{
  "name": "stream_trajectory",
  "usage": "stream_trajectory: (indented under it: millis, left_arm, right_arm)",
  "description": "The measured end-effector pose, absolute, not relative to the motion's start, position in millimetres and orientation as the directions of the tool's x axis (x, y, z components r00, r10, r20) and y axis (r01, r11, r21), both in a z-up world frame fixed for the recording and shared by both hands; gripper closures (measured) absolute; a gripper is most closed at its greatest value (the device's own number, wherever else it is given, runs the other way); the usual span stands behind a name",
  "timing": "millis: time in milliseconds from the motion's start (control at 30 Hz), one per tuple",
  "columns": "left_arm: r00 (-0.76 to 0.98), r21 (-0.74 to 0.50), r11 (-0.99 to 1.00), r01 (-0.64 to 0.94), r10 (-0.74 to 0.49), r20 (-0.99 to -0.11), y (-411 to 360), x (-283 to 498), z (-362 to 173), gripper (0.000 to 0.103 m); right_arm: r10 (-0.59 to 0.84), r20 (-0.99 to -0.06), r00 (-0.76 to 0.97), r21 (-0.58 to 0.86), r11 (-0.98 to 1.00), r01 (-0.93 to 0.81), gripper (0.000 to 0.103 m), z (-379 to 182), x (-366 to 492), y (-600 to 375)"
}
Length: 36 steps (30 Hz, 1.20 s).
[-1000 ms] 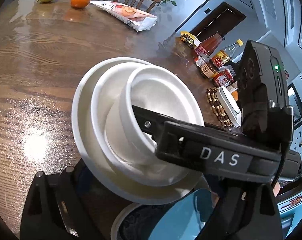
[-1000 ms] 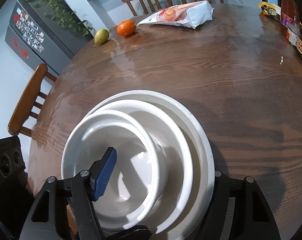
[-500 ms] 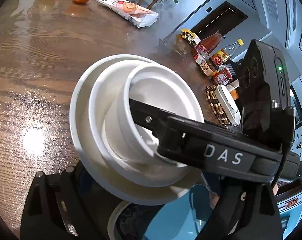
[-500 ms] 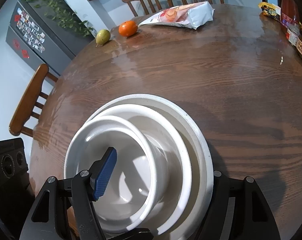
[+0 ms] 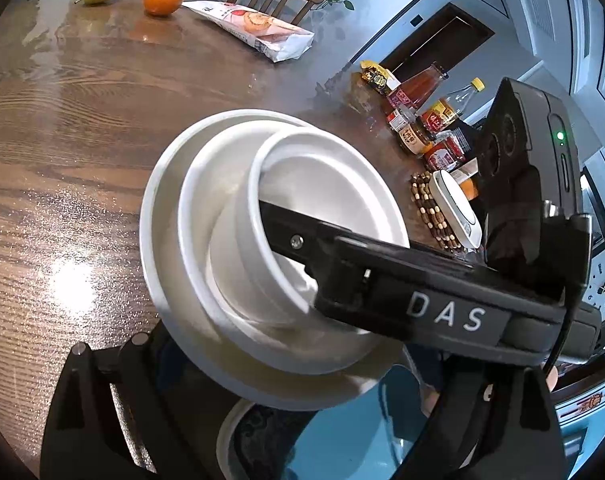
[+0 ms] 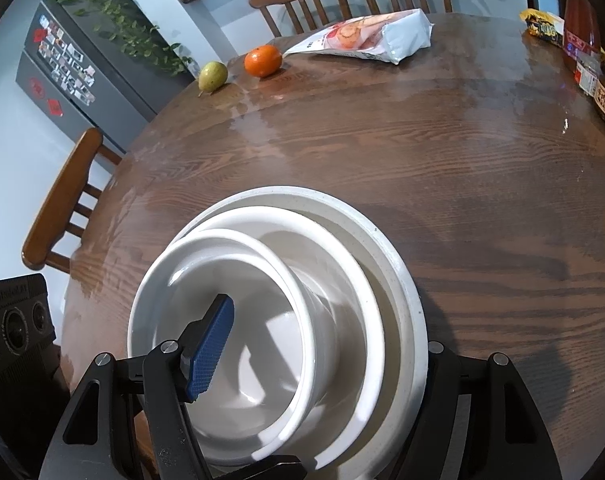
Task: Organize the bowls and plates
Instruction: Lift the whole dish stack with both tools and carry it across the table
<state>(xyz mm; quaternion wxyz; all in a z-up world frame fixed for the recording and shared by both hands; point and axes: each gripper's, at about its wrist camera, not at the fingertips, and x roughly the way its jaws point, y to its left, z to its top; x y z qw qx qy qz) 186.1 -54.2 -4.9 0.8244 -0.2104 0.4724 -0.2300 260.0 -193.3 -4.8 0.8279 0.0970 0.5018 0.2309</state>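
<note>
A stack of white dishes sits on the brown wooden table: a wide plate at the bottom, a shallow bowl in it, and a deep bowl on top. The stack also shows in the left wrist view. My right gripper straddles the stack, its blue-padded finger inside the deep bowl; its body crosses the left wrist view. My left gripper sits at the stack's near edge, its fingertips hidden under the plate.
A pear, an orange and a snack bag lie at the table's far side. Sauce bottles and jars stand at the right, with a beaded mat. Chairs ring the table.
The stack and both grippers have shifted slightly toward me and lower in view; the grip on the stack looks the same.
</note>
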Motion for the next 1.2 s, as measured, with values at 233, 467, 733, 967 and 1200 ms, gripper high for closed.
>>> stream_trajectory:
  millis: [233, 467, 733, 967, 1200]
  left_arm:
    - [0.438, -0.567, 0.805, 0.174, -0.579, -0.687, -54.8, 185.4, -5.7, 0.013]
    - [0.436, -0.566, 0.807, 0.166, -0.575, -0.692, -55.5, 183.7, -5.1, 0.013]
    - [0.437, -0.566, 0.808, 0.166, -0.575, -0.692, -59.2, 182.7, -0.3, 0.013]
    - [0.455, -0.544, 0.82, 0.177, -0.558, -0.694, -61.8, 176.9, 6.7, 0.013]
    - [0.464, -0.541, 0.826, 0.158, -0.546, -0.698, -63.3, 169.2, 10.7, 0.013]
  right_arm:
    - [0.48, -0.784, 0.394, 0.388, 0.874, -0.292, 0.03, -2.6, 258.2, -192.8]
    - [0.48, -0.78, 0.401, 0.383, 0.873, -0.301, 0.03, 0.6, 255.1, -191.5]
    - [0.489, -0.762, 0.425, 0.388, 0.87, -0.304, 0.03, 6.9, 251.5, -194.7]
    - [0.503, -0.746, 0.437, 0.389, 0.861, -0.328, 0.03, 15.3, 246.8, -197.5]
    - [0.518, -0.742, 0.424, 0.404, 0.852, -0.333, 0.03, 16.2, 240.4, -198.9]
